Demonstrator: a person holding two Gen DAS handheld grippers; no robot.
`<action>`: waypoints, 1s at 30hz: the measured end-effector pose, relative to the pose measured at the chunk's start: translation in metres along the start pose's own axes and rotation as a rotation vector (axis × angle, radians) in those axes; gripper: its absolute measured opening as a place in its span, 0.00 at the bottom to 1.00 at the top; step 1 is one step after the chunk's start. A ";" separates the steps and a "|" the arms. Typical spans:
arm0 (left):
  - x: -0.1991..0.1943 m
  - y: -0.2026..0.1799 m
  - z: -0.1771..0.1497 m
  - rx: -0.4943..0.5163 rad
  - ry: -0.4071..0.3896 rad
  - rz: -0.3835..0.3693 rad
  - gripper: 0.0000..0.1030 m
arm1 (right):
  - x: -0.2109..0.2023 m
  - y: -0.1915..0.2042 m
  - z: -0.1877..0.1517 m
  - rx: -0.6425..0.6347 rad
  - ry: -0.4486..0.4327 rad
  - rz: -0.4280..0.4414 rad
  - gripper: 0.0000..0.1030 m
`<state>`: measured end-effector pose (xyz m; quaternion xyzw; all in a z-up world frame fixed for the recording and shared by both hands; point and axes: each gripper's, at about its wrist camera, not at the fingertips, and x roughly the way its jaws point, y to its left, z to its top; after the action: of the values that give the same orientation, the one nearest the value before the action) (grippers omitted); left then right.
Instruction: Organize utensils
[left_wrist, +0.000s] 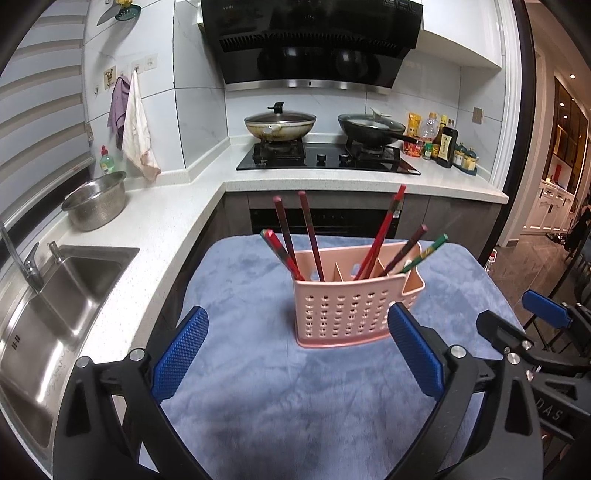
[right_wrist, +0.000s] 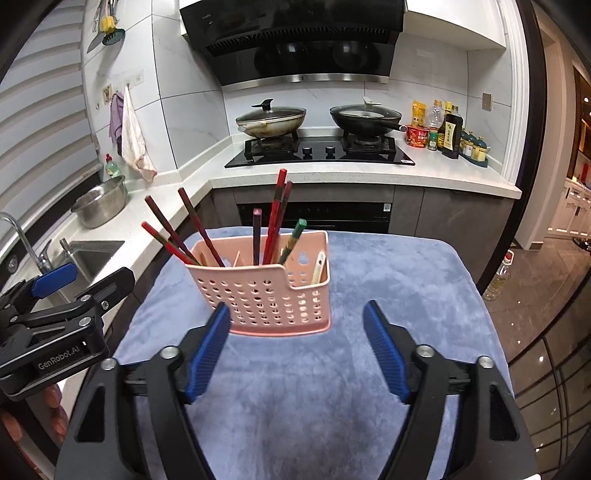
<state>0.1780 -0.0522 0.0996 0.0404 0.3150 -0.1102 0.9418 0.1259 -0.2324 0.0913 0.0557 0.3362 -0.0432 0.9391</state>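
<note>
The left gripper (left_wrist: 297, 354) has its jaws spread wide with nothing between them, hovering over the blue cloth (left_wrist: 236, 280). The pink holder (left_wrist: 351, 306) stands on that cloth at about one o'clock from it, long side running across the view, chopsticks (left_wrist: 312, 236) leaning out of its compartments. From the right gripper (right_wrist: 297, 345), jaws also apart and empty, the holder lies at eleven o'clock. Neither pad touches it; which gripper is nearer I cannot tell.
</note>
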 end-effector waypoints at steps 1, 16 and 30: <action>0.000 0.000 -0.001 0.001 0.005 0.000 0.91 | 0.000 0.000 -0.002 -0.005 0.002 -0.003 0.76; 0.010 0.003 -0.023 -0.015 0.069 0.021 0.93 | 0.008 -0.002 -0.021 -0.019 0.039 -0.067 0.94; 0.013 0.000 -0.031 0.006 0.091 0.066 0.93 | 0.011 0.003 -0.031 -0.032 0.057 -0.080 0.94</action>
<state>0.1702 -0.0499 0.0670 0.0586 0.3556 -0.0781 0.9295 0.1148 -0.2253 0.0606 0.0284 0.3655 -0.0736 0.9275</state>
